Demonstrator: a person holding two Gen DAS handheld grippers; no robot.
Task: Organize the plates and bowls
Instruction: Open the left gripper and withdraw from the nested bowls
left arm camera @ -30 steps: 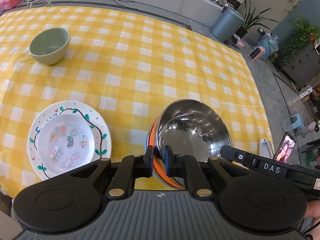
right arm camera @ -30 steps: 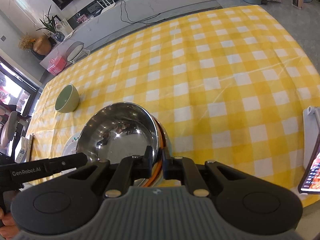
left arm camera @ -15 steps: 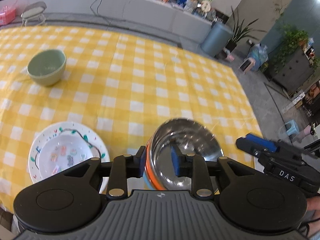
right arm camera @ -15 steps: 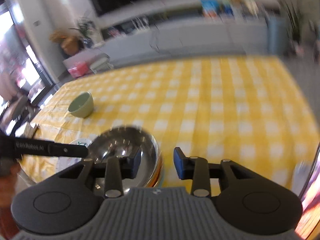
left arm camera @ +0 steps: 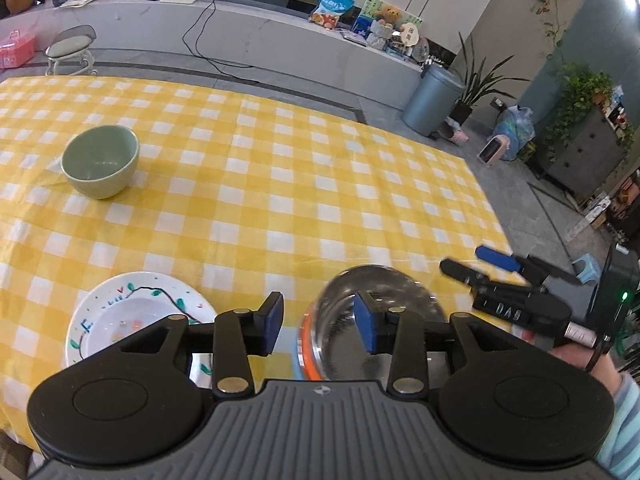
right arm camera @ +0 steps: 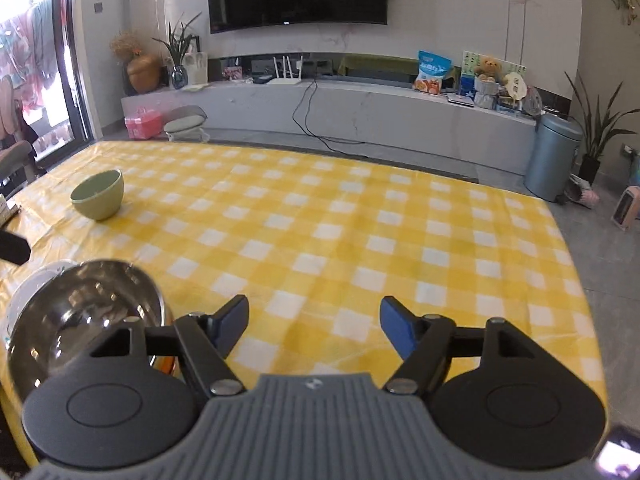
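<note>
A steel bowl sits nested in an orange bowl on the yellow checked tablecloth, near the front edge. My left gripper straddles their left rim. Its jaws are opening and the pads stand off the rim. My right gripper is to the right of the steel bowl, jaws opening with only cloth between them. A white painted plate lies left of the bowls. A green bowl stands far left, also the green bowl in the right wrist view.
A phone on a stand is at the table's right edge, beside a hand in a striped sleeve. Beyond the table's far edge are a grey bin, a stool and a low TV counter.
Both grippers were shut on the bowls' rim and have opened. The right gripper has swung away to the right of the bowls and rolled level. The left has tilted up a little.
</note>
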